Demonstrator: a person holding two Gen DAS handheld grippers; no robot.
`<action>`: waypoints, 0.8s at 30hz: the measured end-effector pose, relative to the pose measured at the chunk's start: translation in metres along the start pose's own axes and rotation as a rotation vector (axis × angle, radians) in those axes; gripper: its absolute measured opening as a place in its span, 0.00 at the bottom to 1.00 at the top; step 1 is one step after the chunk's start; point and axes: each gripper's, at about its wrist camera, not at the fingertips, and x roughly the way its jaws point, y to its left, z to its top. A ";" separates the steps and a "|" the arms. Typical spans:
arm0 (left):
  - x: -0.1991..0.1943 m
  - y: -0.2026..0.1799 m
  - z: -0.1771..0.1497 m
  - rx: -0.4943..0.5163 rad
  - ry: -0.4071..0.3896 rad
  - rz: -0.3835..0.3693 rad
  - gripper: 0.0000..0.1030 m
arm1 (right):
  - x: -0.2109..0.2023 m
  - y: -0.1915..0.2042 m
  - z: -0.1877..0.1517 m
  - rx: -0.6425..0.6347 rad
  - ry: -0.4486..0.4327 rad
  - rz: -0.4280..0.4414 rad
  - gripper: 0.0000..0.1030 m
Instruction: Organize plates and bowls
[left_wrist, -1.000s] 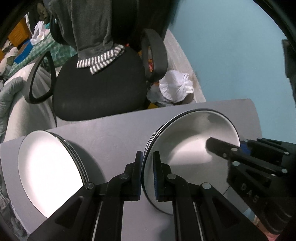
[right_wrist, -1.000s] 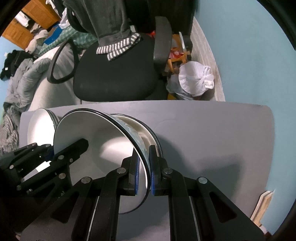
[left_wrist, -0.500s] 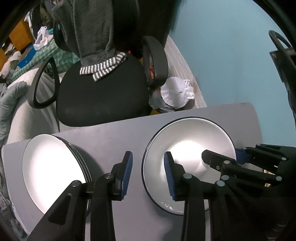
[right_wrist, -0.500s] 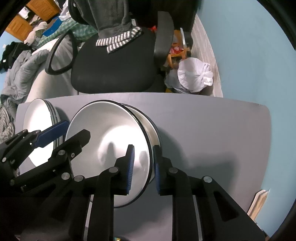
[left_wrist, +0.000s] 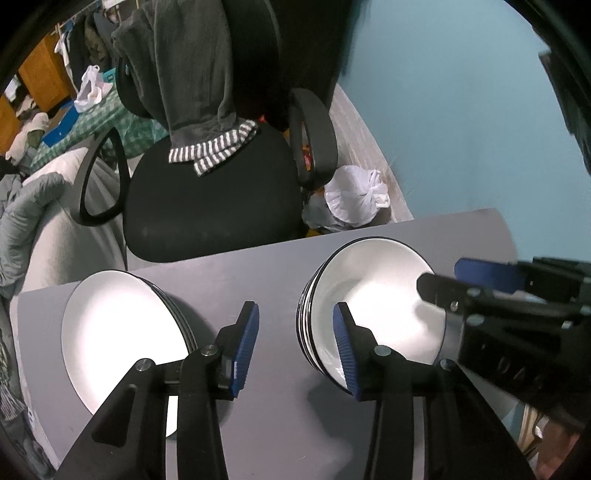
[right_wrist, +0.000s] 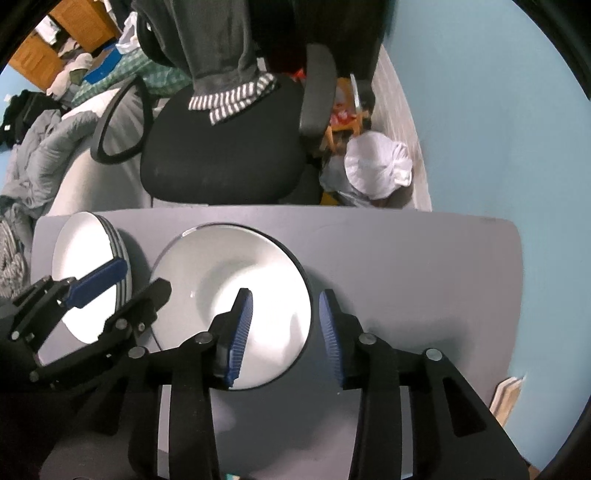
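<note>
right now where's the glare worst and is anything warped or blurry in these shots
Left wrist view: glare blows out the plate stack and the bowl stack; the table edge bows from fisheye. Right wrist view: softer sheen on the bowls, black corner vignetting, background clutter slightly soft.

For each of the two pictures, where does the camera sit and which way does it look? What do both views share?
Left wrist view: sits on the left gripper, looks steeply down at the grey table; its own blue-padded fingers, opening with nothing between them, straddle the rim of the bowl stack; the right gripper enters at right.
Right wrist view: sits on the right gripper, looks down at the same stack; its fingers are opening; the left gripper shows at left.
Shared: bowl stack, plate stack, black chair.
</note>
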 end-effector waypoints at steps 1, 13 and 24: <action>-0.003 0.000 0.000 -0.001 -0.005 0.001 0.41 | -0.003 0.000 0.001 -0.002 -0.007 0.001 0.35; -0.052 0.027 -0.008 -0.085 -0.106 -0.009 0.51 | -0.058 0.014 0.001 -0.073 -0.157 -0.066 0.57; -0.085 0.052 -0.014 -0.146 -0.145 -0.008 0.52 | -0.080 0.025 -0.006 -0.102 -0.195 -0.046 0.59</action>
